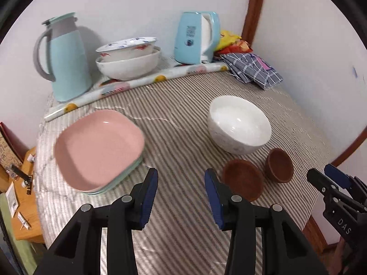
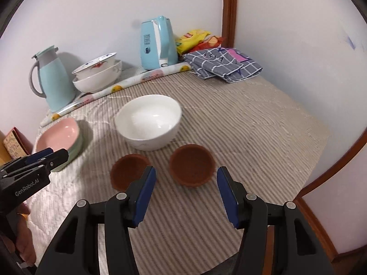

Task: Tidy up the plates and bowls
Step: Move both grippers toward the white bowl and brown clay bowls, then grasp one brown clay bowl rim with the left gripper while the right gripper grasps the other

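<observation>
Holding both grippers above the near edge of the striped tablecloth (image 2: 240, 119), we have nothing in either. Our left gripper (image 1: 181, 197) has its jaws spread wide with only cloth between the blue pads, and it hovers between the pink plate (image 1: 98, 146) and the nearer brown bowl (image 1: 243, 178). Our right gripper (image 2: 186, 197) is spread just as wide and grips nothing, with the right-hand brown bowl (image 2: 192, 168) lying just beyond the gap between its fingers.

That pink plate sits on top of a pale green plate (image 1: 128, 176), the stack lying near the left edge of the surface. A white bowl (image 2: 149, 121) stands upright near the middle, and the two small brown bowls sit side by side, apart from each other, between it and the near edge.

Along the far edge we see a light blue thermos jug (image 1: 66, 59) toward the left corner, two nested white bowls with painted patterns (image 1: 128, 57) beside it, a light blue kettle (image 1: 195, 39), and a rolled printed sheet (image 1: 137, 82) lying in front of them. Folded grey checked cloths (image 2: 222, 64) and snack packets (image 2: 197, 39) occupy the far right corner.
</observation>
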### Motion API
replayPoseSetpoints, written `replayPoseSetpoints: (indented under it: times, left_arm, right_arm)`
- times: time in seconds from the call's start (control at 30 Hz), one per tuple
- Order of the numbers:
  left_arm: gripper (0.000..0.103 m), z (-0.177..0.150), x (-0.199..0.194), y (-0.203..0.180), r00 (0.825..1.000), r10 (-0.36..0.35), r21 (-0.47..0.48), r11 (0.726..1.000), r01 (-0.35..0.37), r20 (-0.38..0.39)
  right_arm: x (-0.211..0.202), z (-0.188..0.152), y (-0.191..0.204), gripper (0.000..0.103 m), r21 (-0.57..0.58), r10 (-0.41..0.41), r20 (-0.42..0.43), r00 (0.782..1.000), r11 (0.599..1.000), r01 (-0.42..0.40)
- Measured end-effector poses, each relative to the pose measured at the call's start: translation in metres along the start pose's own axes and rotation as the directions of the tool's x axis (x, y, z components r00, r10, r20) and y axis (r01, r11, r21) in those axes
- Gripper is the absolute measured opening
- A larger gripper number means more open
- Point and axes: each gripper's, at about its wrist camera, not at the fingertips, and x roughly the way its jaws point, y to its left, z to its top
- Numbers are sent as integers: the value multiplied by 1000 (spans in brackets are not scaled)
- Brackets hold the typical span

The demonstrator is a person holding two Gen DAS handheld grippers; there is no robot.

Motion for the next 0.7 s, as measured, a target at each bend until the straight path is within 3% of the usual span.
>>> replayPoseSetpoints:
  times: [0.37, 0.7]
  left_arm:
    - [40, -2, 32, -26, 999, -20, 57, 998, 22, -38]
    - [40, 0, 62, -33, 996, -46, 56, 997, 50, -73]
  right_arm:
    - [40, 1, -30, 55, 38, 0, -35, 999, 999, 1]
    - [79, 3, -45, 44, 48, 8, -79, 997, 999, -4]
